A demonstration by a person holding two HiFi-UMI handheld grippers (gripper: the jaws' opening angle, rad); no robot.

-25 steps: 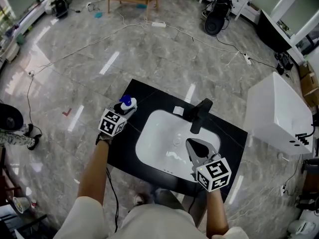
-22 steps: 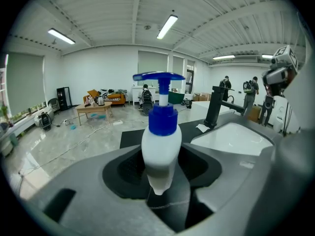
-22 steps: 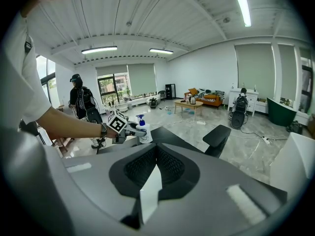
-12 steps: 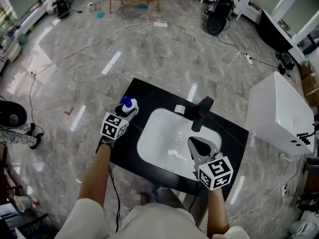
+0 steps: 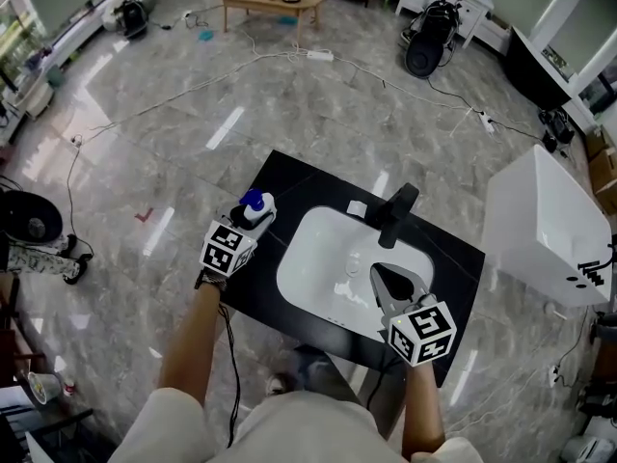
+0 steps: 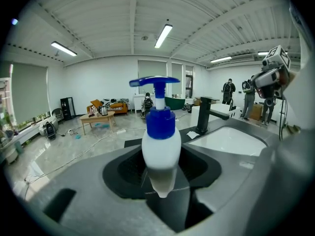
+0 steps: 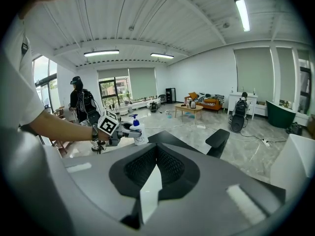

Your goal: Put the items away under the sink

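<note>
Fingers [image 6: 83, 191] of the left gripper [image 5: 251, 214] clamp a pump bottle [image 6: 161, 151]; right gripper [image 7: 156, 151] fingers meet, empty, over the sink [image 5: 323, 258].

Your head camera looks steeply down from high over the black bench [image 5: 289, 177]. One camera rides close behind your left claw [image 6: 161, 166], one behind your right claw [image 7: 156, 154], both looking out across the room. All three show the far wooden table [image 6: 93, 117].
</note>
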